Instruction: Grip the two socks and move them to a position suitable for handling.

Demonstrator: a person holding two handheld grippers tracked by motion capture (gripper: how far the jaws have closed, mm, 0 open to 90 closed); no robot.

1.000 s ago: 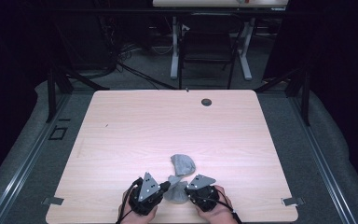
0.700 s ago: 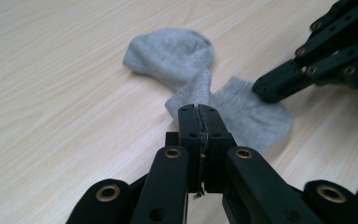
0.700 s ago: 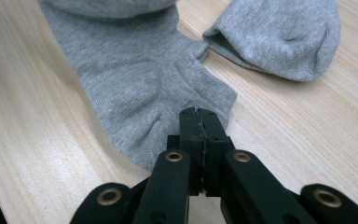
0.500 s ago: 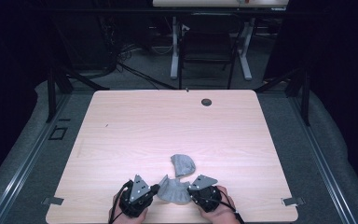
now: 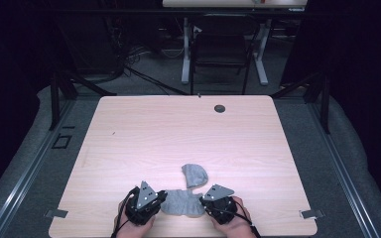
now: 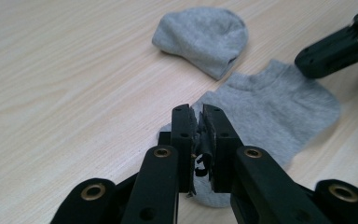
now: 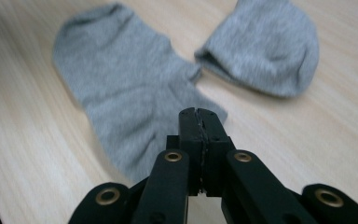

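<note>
Two grippers pull one grey sock flat on the table

The left gripper [image 6: 200, 122] has just been opening its jaws a crack, with nothing caught between them now, and it sits over one end of the flat sock [image 6: 279, 109]. The right gripper [image 7: 200, 122] has its jaws pressed tight together at the sock's other end (I cannot tell if any cloth is nipped in there), likely so the sock lies smooth and stretched. The folded sock [image 5: 194, 174] waits just beside it, a bit farther up the wooden table [image 5: 144, 134], near the person's edge.
</note>
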